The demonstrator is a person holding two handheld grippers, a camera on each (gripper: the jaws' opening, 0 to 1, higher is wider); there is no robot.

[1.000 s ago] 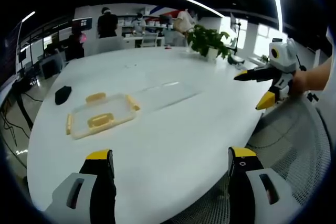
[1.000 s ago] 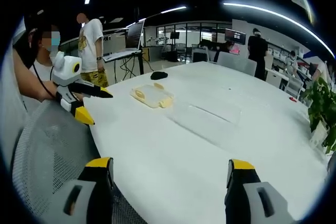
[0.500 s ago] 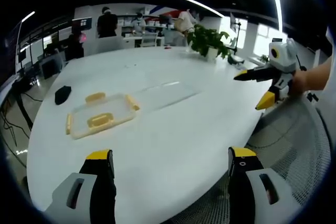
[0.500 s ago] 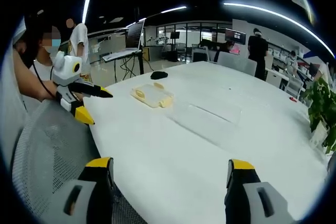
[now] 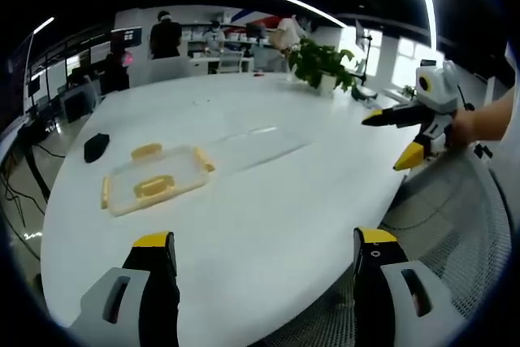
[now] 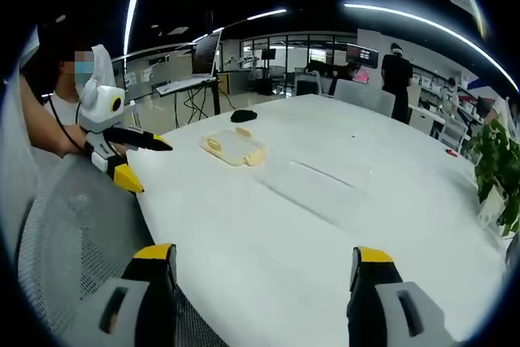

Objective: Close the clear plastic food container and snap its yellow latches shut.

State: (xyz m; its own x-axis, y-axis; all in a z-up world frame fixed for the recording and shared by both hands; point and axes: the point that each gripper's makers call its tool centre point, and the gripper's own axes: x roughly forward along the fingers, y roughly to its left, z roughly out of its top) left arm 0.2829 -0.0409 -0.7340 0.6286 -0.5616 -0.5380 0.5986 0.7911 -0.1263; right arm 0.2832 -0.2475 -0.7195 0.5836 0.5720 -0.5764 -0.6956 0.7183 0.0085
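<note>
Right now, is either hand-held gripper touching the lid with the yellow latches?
No: the lid lies alone on the white table, with the left hand-held gripper and right hand-held gripper both well away.

White table (image 5: 268, 201) bears lid (image 5: 154, 180), clear container (image 5: 256, 145), black object (image 5: 96, 146), potted plant (image 5: 323, 62).
</note>
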